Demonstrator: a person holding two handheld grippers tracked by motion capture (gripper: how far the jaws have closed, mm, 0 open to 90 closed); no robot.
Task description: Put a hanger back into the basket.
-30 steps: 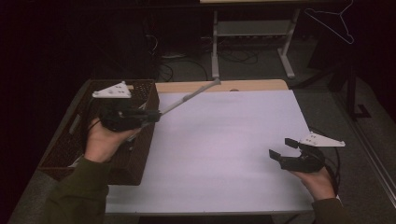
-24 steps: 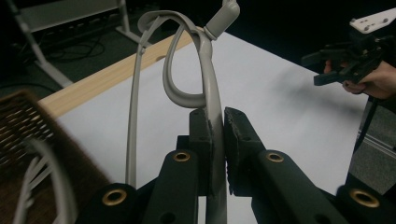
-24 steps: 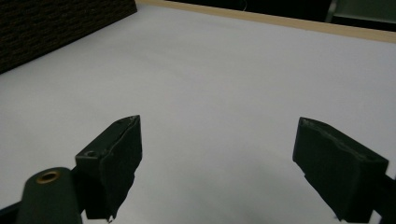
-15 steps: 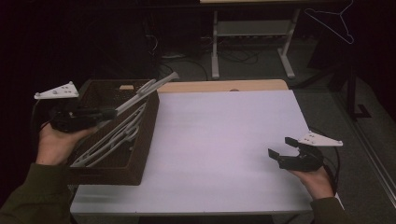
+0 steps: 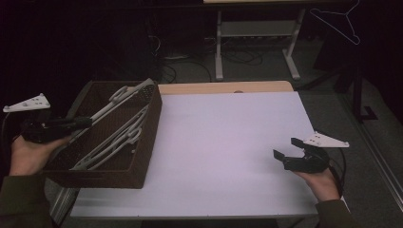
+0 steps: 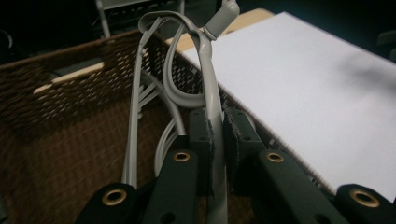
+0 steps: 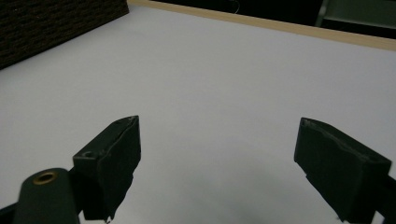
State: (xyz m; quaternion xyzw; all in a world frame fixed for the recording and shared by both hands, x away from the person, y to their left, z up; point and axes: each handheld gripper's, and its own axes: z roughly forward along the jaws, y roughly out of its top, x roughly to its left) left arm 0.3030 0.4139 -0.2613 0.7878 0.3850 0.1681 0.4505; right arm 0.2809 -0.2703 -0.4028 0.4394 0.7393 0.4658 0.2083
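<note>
Table (image 5: pixel 228 142): white top, bare, my landing zone. Basket (image 5: pixel 142 142): brown wicker, left edge, stocking grey hangers. Hanger (image 6: pixel 210 93): clamped by my left gripper (image 6: pixel 218 135) above the basket for lifting out. Right gripper (image 5: pixel 291 156): jaws wide, nothing between, waiting near the right edge.

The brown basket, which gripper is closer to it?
Left. The left gripper holds a grey hanger over the basket; the right gripper waits open across the table.
</note>
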